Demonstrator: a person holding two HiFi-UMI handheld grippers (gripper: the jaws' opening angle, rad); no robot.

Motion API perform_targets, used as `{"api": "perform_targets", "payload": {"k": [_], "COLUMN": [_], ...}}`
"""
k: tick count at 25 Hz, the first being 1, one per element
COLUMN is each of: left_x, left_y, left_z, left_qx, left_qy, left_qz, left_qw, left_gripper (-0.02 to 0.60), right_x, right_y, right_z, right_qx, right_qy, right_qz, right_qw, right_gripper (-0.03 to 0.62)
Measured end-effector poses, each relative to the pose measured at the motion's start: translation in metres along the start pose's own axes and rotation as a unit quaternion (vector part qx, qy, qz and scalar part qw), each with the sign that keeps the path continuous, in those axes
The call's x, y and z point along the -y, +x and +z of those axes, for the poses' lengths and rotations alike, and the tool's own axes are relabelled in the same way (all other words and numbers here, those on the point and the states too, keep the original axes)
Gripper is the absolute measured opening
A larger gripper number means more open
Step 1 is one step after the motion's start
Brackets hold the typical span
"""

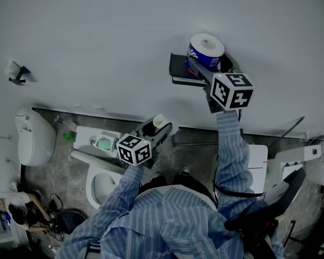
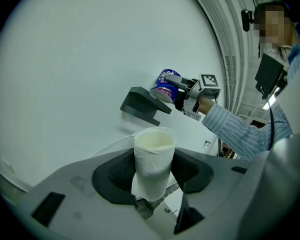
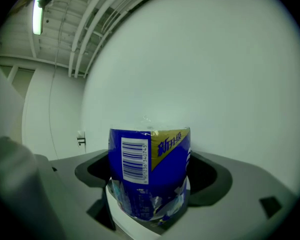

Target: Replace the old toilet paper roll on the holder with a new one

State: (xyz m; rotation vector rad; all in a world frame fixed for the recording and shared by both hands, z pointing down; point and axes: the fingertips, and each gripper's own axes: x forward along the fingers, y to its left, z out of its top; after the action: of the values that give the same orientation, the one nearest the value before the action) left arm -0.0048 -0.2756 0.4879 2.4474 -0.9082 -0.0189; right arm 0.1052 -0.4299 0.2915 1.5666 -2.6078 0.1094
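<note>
Replacement at its midpoint. The left gripper (image 2: 154, 173), jaws closed on the nearly spent old roll (image 2: 154, 156), is well apart from the wall holder (image 1: 179, 72). The right gripper (image 3: 151, 178) clamps the wrapped new roll (image 3: 149, 159) just beside the holder. Unwrapping and mounting appear still to be done.

Only readable stuff is on the roll's (image 3: 149, 179) blue wrapper: a white barcode (image 3: 135, 158), digits look like 6901236340745, plus Chinese text (image 3: 171, 145) 新升级 on the gold corner.
</note>
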Motion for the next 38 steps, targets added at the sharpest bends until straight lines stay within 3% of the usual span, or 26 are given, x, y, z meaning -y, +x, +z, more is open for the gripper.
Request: {"api": "perform_targets", "payload": {"k": [13,24,32,38], "left_x": [0.013,0.03,0.027,0.028], "left_y": [0.007,0.022,0.023,0.021], "left_z": [-0.006,-0.019,-0.021,-0.022], "left_qx": [-0.001,-0.023,-0.028,-0.03], "left_qy": [0.006,0.013,0.013,0.018], "left_qz": [-0.022,-0.044,-0.038,-0.028], "left_qw": [0.9997,0.9987,0.9988,0.999], "left_gripper": [0.202,0.202,0.202,0.202], "right_x": [0.028,0.064,0.064,0.073], "right_y": [-0.083,-0.136,-0.131,-0.122], "right_z": [-0.001,-0.056,-0.109,-0.137], "right_qx": [0.041,0.033,0.033,0.056], "right_qy": [0.047,0.125,0.23,0.321], "right_qz": [-0.051,-0.103,-0.097,-0.089], "right_qw": [0.997,0.986,0.968,0.941], "right_gripper": [0.437,0.437,0.437,0.437]}}
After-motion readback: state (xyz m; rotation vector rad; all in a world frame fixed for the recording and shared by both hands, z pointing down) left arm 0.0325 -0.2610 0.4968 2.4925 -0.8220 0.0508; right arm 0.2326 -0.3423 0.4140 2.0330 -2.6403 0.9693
